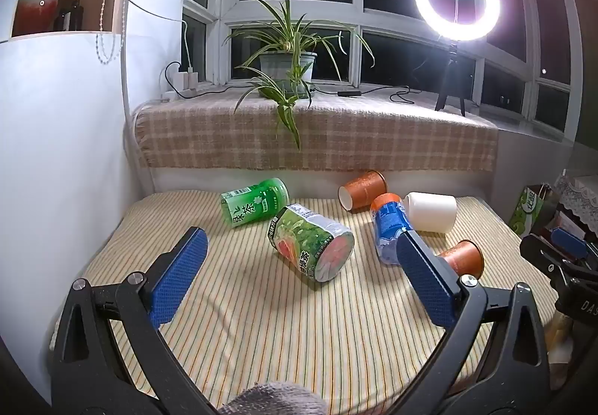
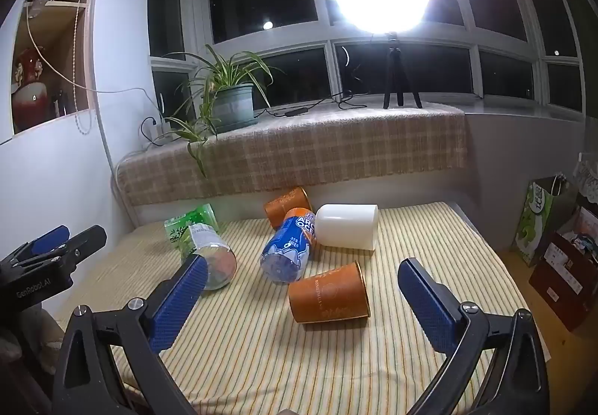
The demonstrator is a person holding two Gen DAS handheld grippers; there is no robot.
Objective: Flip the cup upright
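Three cups lie on their sides on the striped cloth. A near orange paper cup (image 2: 329,297) lies between my right gripper's fingers and a little beyond them; it also shows in the left wrist view (image 1: 461,257), partly hidden by a finger. A far orange cup (image 1: 361,189) (image 2: 286,210) lies at the back. A white cup (image 1: 433,211) (image 2: 348,225) lies beside it. My left gripper (image 1: 301,278) is open and empty, facing a green-label bottle (image 1: 313,243). My right gripper (image 2: 301,299) is open and empty.
A blue-label bottle (image 1: 388,226) (image 2: 287,250) and a second green bottle (image 1: 256,202) lie among the cups. A plaid-covered ledge (image 1: 317,138) with a potted plant (image 1: 287,64) and a ring light (image 1: 456,0) stands behind. A white wall is left; bags and boxes (image 2: 553,247) are right.
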